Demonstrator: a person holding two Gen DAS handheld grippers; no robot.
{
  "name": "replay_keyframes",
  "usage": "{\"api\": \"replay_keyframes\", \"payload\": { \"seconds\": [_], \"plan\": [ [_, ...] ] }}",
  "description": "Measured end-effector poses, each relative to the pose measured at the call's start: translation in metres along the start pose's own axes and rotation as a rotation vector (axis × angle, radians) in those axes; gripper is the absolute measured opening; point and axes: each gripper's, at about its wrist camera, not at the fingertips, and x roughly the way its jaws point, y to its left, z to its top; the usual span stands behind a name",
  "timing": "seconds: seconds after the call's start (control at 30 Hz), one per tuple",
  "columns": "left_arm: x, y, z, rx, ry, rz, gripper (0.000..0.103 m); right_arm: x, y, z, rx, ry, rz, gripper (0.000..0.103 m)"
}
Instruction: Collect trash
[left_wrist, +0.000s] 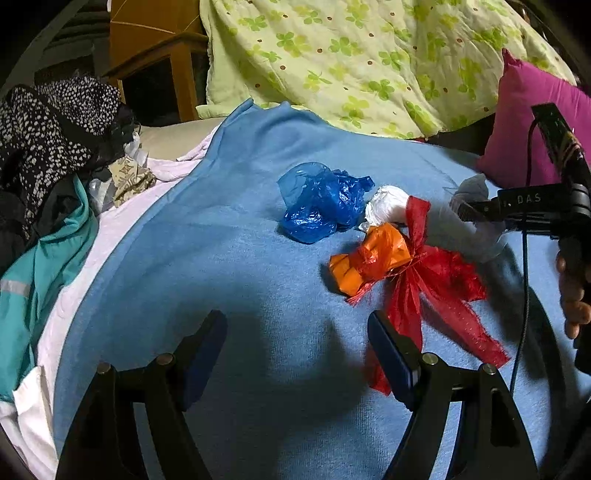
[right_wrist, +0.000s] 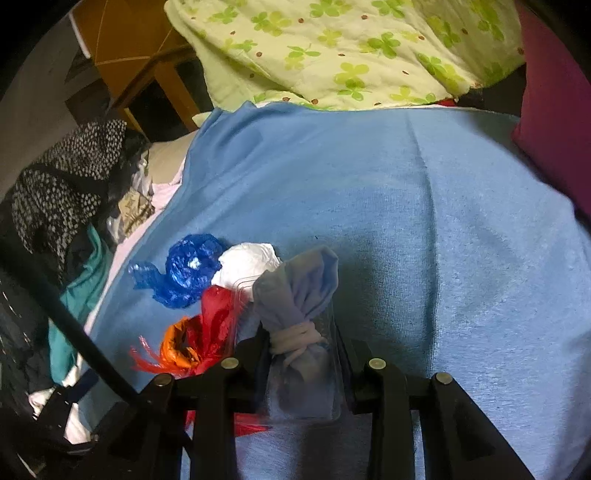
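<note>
Right gripper clamps the clear tray holding a knotted grey bag — left gripper hangs wide open, red ribbon beside it.

On the blue blanket ahead of my left gripper, whose jaws stand apart with nothing between them: a crumpled blue plastic bag, a white wad touching it, an orange wrapper and a red ribbon tangled together. At right, my right gripper holds a pale clear-plastic piece. Behind: green clover quilt, magenta pillow; left, a clothes pile.
</note>
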Motion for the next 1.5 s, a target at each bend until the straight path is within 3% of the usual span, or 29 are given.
{"api": "replay_keyframes", "payload": {
  "seconds": [0.03,0.1,0.2,0.27,0.3,0.4,0.57,0.7,0.93,1.07,1.2,1.27,1.3,1.33,1.5],
  "plan": [
    [0.000,0.001,0.001,-0.010,0.003,-0.010,0.079,0.002,0.000,0.001,0.003,0.004,0.020,0.056],
    [0.001,0.004,0.002,-0.030,0.002,-0.033,0.079,0.004,0.002,0.002,0.006,0.001,0.025,0.079],
    [0.002,0.004,0.004,-0.035,-0.003,-0.045,0.079,0.003,0.004,0.004,0.005,-0.044,0.027,0.078],
    [0.004,0.004,0.006,-0.036,-0.006,-0.060,0.079,0.009,0.004,0.007,0.018,-0.021,0.023,0.078],
    [0.005,0.004,0.007,-0.035,-0.007,-0.067,0.079,0.012,0.003,0.007,0.022,-0.014,0.014,0.074],
    [0.010,0.001,0.012,-0.027,-0.013,-0.092,0.079,0.021,0.001,0.005,0.025,0.028,0.002,0.045],
    [0.021,-0.003,0.022,-0.027,-0.011,-0.150,0.079,0.021,-0.003,0.003,0.026,0.045,-0.018,0.037],
    [0.029,-0.006,0.024,-0.032,0.017,-0.231,0.079,0.012,-0.009,0.002,0.048,0.052,0.005,0.037],
    [0.033,-0.007,0.022,-0.022,0.024,-0.217,0.079,-0.013,-0.025,-0.009,0.106,0.102,0.087,0.037],
    [0.039,-0.005,0.026,-0.023,0.017,-0.197,0.079,-0.029,-0.037,-0.017,0.111,0.112,0.061,0.037],
    [0.046,-0.014,0.033,0.042,-0.008,-0.183,0.079,-0.038,-0.059,-0.023,0.132,0.119,-0.005,0.038],
    [0.049,-0.019,0.036,0.075,-0.021,-0.193,0.079,-0.041,-0.070,-0.023,0.156,0.123,-0.024,0.044],
    [0.050,-0.022,0.037,0.089,-0.027,-0.197,0.079,-0.043,-0.074,-0.022,0.168,0.118,-0.037,0.060],
    [0.051,-0.025,0.039,0.107,-0.036,-0.202,0.079,-0.047,-0.076,-0.021,0.173,0.097,-0.056,0.066],
    [0.065,-0.036,0.044,0.175,-0.040,-0.210,0.079,-0.076,-0.073,-0.013,0.134,-0.074,-0.063,0.066]
  ]
}}
